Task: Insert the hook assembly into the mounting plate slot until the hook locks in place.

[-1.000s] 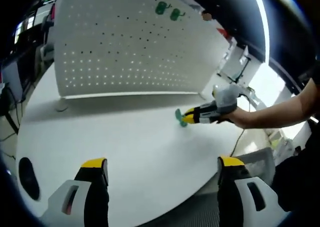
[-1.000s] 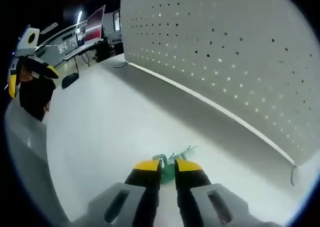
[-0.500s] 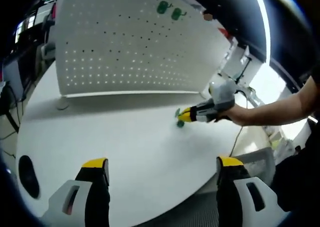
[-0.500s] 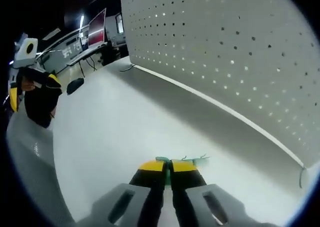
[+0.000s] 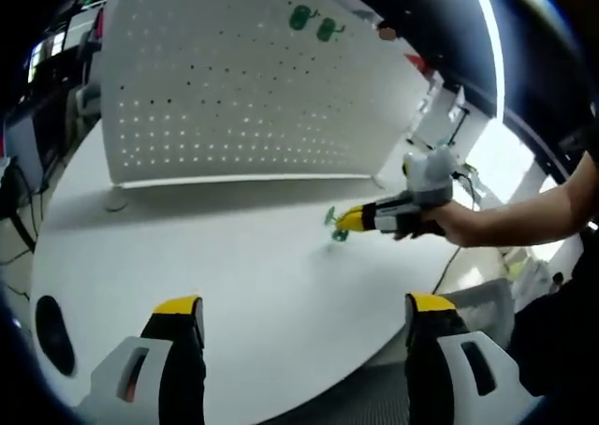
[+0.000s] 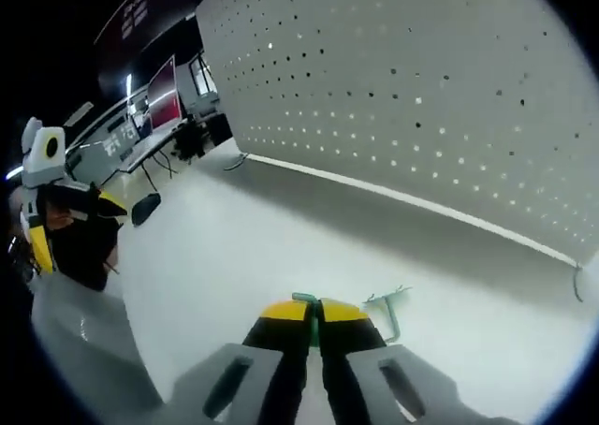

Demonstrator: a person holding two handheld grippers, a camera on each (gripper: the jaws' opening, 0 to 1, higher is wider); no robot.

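Your white bench [image 5: 234, 266] runs wide and bare, and the white pegboard [image 5: 243, 79] stands upright along its far edge; that board is the mounting plate, and two green hooks [image 5: 314, 22] already hang high on it. A person's bare forearm [image 5: 524, 214] reaches in from the right of the left gripper view, holding your right claw [image 5: 348, 221]. That claw is closed on the green hook [image 6: 384, 308]: in the right gripper view the yellow tips meet with a sliver of green between them and the hook's arm sticks out to one side. The hook sits near the bench surface, well short of the board; I cannot tell whether it is lifted clear. Your left claw [image 5: 304, 317] hangs spread wide and empty over the near edge of the bench.

The pinch looks narrow, on an edge of the hook, so the hook could twist in the tips as you carry it and meet the holes crooked. Pushing it in at a slant could jam it or pop it free. The board stands on thin feet, so a hard push may also shove it back
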